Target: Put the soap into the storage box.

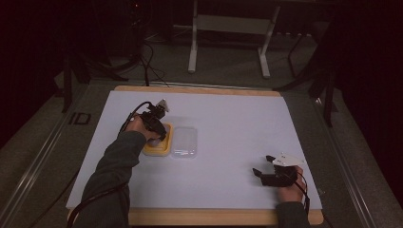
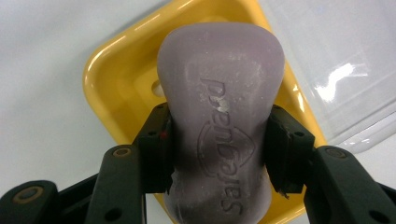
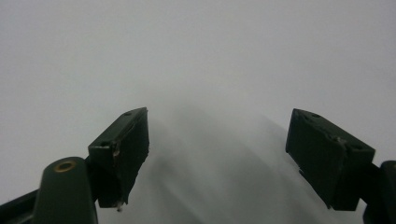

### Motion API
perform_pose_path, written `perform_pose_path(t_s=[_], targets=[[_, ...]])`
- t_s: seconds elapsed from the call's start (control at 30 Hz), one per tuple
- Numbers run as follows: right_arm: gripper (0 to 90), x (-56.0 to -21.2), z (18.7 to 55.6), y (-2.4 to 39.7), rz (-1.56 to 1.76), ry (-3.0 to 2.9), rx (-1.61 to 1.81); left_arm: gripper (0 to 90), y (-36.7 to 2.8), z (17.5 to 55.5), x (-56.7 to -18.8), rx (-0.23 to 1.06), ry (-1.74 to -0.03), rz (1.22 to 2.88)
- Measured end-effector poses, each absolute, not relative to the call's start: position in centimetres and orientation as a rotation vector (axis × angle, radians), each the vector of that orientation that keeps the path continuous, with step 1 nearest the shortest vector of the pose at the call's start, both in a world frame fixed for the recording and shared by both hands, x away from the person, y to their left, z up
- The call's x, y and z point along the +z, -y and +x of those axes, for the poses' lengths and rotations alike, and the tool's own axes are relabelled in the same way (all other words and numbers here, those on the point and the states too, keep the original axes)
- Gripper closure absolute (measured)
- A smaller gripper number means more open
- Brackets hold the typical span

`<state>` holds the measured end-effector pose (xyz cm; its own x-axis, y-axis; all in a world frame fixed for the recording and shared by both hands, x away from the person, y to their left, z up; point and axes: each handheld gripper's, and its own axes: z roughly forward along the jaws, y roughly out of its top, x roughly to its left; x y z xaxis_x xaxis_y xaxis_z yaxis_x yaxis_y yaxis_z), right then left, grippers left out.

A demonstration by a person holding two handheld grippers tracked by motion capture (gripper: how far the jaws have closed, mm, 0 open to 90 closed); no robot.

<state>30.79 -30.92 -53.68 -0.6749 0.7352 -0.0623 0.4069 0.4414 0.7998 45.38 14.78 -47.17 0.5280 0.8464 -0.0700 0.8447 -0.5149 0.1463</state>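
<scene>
Two grippers over a white sheet [image 1: 228, 142] on a wood-edged table [image 1: 199, 216]. Far left of the action: left gripper [image 1: 159, 127], held in a sleeved hand, tipped down over a yellow soap dish [image 1: 157, 149] at left-centre of the sheet. In the left gripper view its jaws are clamped on the waist of a purple soap bar [image 2: 219, 135], one pad each side; embossed lettering on the bar's top face, read upside down, can't make out the word w/ certainty. Bar sits above the yellow soap dish [image 2: 107, 79]; can't tell if it touches the dish floor. Just right of the dish, touching or nearly so: clear plastic lid [image 1: 185, 142], lying flat; same lid [image 2: 336, 60] at upper right in the left gripper view. Well apart, near the front right corner: right gripper [image 1: 262, 172], jaws spread wide w/ nothing btwn them, just above the sheet; right gripper view confirms [image 3: 217, 158].
</scene>
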Motion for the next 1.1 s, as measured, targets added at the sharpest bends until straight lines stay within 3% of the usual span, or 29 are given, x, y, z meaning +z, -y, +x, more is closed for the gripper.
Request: perform_pose_path(t_s=[1.1], targets=[[21.1,-53.7,30.8,30.9,0.963,-2.294,1.107,49.5,-14.9,45.5,-48.3,-0.033,-1.516,2.544]])
